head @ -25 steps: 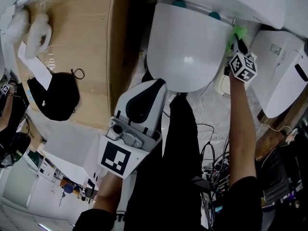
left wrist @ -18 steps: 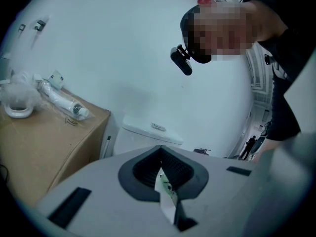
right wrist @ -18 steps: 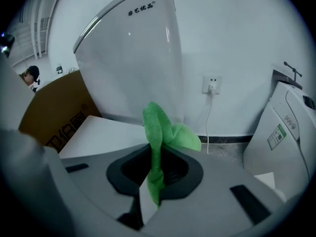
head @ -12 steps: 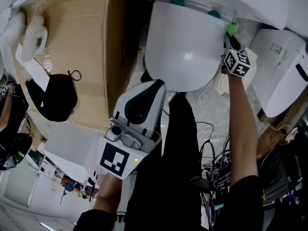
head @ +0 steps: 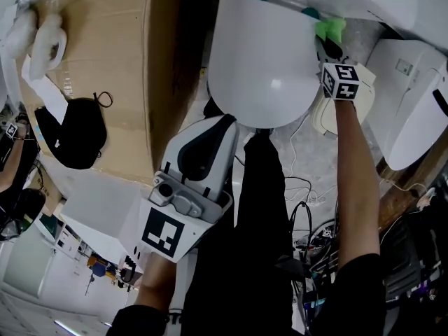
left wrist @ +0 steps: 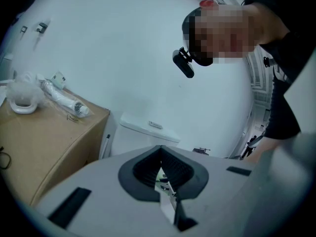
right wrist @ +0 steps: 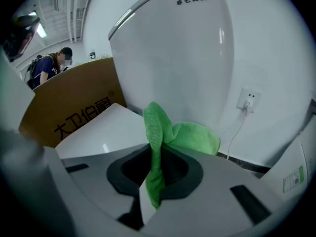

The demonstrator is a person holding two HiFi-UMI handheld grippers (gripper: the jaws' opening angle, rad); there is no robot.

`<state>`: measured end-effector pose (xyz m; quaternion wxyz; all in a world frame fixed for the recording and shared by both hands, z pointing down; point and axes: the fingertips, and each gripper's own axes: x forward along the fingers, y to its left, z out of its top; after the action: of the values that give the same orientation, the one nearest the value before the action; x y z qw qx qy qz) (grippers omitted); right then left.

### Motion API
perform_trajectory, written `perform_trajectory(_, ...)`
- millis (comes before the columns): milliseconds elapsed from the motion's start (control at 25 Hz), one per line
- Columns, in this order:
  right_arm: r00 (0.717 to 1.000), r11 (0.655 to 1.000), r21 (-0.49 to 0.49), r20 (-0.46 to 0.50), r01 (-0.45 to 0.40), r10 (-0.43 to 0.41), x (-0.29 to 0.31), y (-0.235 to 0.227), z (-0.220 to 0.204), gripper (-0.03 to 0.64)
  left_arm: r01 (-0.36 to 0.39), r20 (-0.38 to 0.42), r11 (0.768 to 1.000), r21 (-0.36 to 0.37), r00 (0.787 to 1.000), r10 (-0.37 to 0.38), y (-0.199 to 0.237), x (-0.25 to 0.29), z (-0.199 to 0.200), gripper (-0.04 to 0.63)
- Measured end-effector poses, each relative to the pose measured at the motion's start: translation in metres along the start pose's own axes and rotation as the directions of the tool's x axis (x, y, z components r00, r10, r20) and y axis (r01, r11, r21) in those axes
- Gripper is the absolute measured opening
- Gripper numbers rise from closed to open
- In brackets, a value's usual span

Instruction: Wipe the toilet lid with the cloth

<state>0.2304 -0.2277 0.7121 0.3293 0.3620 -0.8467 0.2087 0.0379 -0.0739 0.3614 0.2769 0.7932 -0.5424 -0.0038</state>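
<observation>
I had my right tool (head: pixel 327 46) clamped on the green cloth (head: pixel 330 28), the toilet lid (head: pixel 266 54) just to its left, my left tool (left wrist: pixel 160 174) closed and empty, and judged the wiping under way, needing a pressed leftward sweep next.

Lid (head: pixel 266 54) smooth, glossy; cloth (right wrist: pixel 160 132) fuzzy microfibre; cardbd box (head: pixel 105 47) matt.
</observation>
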Motion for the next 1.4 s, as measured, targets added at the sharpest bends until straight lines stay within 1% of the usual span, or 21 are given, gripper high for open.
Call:
perform_trajectory(120, 0.996, 0.99, -0.113, -0.024, -0.084, 0.082, 0.001, 0.015, -0.003, 0.051, -0.009, 0.006, 1.0, 0.004, 1.0, 0.009, -0.011, -0.006, -0.008, -0.002)
perform_trajectory(240, 0.985, 0.959, -0.226, -0.06, -0.171, 0.161, 0.001, 0.033, -0.008, 0.051, -0.015, 0.013, 1.0, -0.022, 1.0, 0.015, -0.023, -0.012, -0.019, -0.002)
perform_trajectory(320, 0.974, 0.926, -0.302, -0.086, -0.227, 0.211, -0.002, 0.047, -0.016, 0.051, -0.019, 0.021, 0.999, -0.036, 1.0, 0.02, -0.032, -0.016, -0.025, -0.002)
perform_trajectory(480, 0.942, 0.837, -0.433, -0.147, -0.336, 0.302, -0.013, 0.076, -0.039, 0.051, -0.046, 0.057, 0.999, -0.028, 0.997, 0.048, -0.046, -0.027, -0.03, -0.002)
perform_trajectory(560, 0.927, 0.802, -0.465, -0.169, -0.375, 0.335, -0.022, 0.087, -0.051, 0.051, -0.059, 0.073, 0.998, -0.025, 0.996, 0.06, -0.054, -0.033, -0.032, -0.002)
perform_trajectory(680, 0.91, 0.774, -0.48, -0.192, -0.414, 0.367, -0.036, 0.1, -0.071, 0.051, -0.08, 0.106, 0.997, -0.023, 0.991, 0.082, -0.066, -0.044, -0.035, -0.002)
perform_trajectory(800, 0.906, 0.773, -0.474, -0.193, -0.421, 0.376, -0.048, 0.109, -0.088, 0.051, -0.092, 0.111, 0.995, -0.034, 0.989, 0.095, -0.079, -0.054, -0.043, -0.002)
perform_trajectory(1080, 0.918, 0.814, -0.424, -0.17, -0.397, 0.359, -0.068, 0.124, -0.117, 0.051, -0.106, 0.101, 0.993, -0.041, 0.989, 0.11, -0.106, -0.083, -0.063, -0.002)
perform_trajectory(1400, 0.928, 0.859, -0.351, -0.174, -0.372, 0.331, -0.082, 0.154, -0.138, 0.051, -0.109, 0.109, 0.993, -0.052, 0.988, 0.114, -0.1, -0.116, -0.067, -0.002)
